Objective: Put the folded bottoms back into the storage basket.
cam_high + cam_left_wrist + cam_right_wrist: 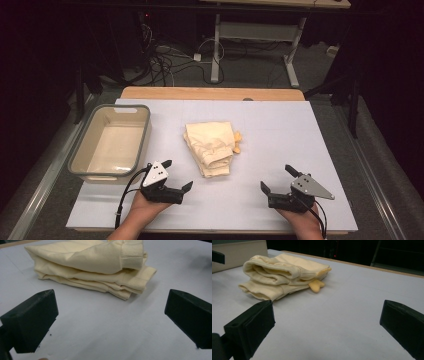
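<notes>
A folded cream-yellow garment [212, 147] with ribbed cuffs lies in the middle of the white table top [280, 125]. A small yellow tab sticks out at its right side. My left gripper [176, 174] rests near the front edge, left of centre, jaws wide open and empty, pointing toward the garment [95, 267]. My right gripper [276, 178] sits at the front right, also open and empty, with the garment [282, 277] a short way ahead of its jaws. Neither gripper touches the cloth.
An empty grey-rimmed beige tub [111, 142] stands at the table's left side, close behind my left gripper. A wooden strip [212, 93] runs along the far edge. Beyond it are cables and a desk frame [252, 47] on the floor.
</notes>
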Tool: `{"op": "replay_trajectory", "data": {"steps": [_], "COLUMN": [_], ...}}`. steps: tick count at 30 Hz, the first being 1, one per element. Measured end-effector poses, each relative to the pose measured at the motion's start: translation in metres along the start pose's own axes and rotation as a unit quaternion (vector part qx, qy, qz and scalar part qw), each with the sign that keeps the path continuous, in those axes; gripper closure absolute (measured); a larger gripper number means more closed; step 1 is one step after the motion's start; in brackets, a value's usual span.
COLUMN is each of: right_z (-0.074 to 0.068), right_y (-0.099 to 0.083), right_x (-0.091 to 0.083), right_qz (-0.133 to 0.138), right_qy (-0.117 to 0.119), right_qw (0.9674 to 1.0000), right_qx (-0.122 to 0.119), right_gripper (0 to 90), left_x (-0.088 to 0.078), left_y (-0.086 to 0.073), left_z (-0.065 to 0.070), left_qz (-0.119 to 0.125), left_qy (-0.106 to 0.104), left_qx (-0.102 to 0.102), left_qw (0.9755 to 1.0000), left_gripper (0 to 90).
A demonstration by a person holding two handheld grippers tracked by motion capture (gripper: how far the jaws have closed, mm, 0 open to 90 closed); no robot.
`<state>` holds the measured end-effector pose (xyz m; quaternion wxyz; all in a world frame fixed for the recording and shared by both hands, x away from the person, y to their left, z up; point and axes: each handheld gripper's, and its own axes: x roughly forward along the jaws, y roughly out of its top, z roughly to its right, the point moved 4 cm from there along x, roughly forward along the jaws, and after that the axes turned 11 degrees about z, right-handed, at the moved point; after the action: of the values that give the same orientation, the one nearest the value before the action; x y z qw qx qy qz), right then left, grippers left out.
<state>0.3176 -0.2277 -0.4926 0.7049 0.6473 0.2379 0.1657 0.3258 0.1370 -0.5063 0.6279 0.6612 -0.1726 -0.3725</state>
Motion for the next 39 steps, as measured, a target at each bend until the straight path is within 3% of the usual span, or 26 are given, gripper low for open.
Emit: {"op": "replay_trajectory", "data": {"steps": [8, 13, 21, 26, 32, 39], "right_z": [0.001, 0.0, -0.004, -0.004, -0.005, -0.006], "right_y": [0.003, 0.004, 0.004, 0.005, 0.004, 0.003], "right_x": [-0.005, -0.006, -0.006, -0.006, -0.006, -0.005], "right_qz": [0.005, 0.008, 0.004, 0.005, 0.003, 0.001], "right_qy": [0.001, 0.005, 0.009, 0.008, 0.009, 0.012], "right_qw": [1.0, 1.0, 0.9999, 0.9999, 0.9999, 0.9999], "right_qx": [-0.002, -0.002, -0.008, -0.01, -0.01, -0.012], "right_gripper": [0.5, 0.5, 0.5, 0.5, 0.5, 0.5], "left_x": [0.001, 0.0, 0.001, 0.004, 0.01, 0.014], "left_y": [-0.001, -0.001, -0.002, -0.002, -0.004, -0.005], "left_z": [0.001, 0.003, 0.002, 0.002, 0.009, 0.009], "left_qz": [0.004, 0.008, 0.004, -0.013, -0.049, -0.074], "left_qy": [-0.006, -0.005, -0.006, -0.004, -0.001, -0.005], "left_qx": [-0.014, -0.004, -0.009, -0.009, 0.027, 0.029], "left_qw": [0.9999, 0.9999, 0.9999, 0.9999, 0.9984, 0.9968], "left_gripper": [0.0, 0.0, 0.0, 0.0, 0.0, 1.4]}}
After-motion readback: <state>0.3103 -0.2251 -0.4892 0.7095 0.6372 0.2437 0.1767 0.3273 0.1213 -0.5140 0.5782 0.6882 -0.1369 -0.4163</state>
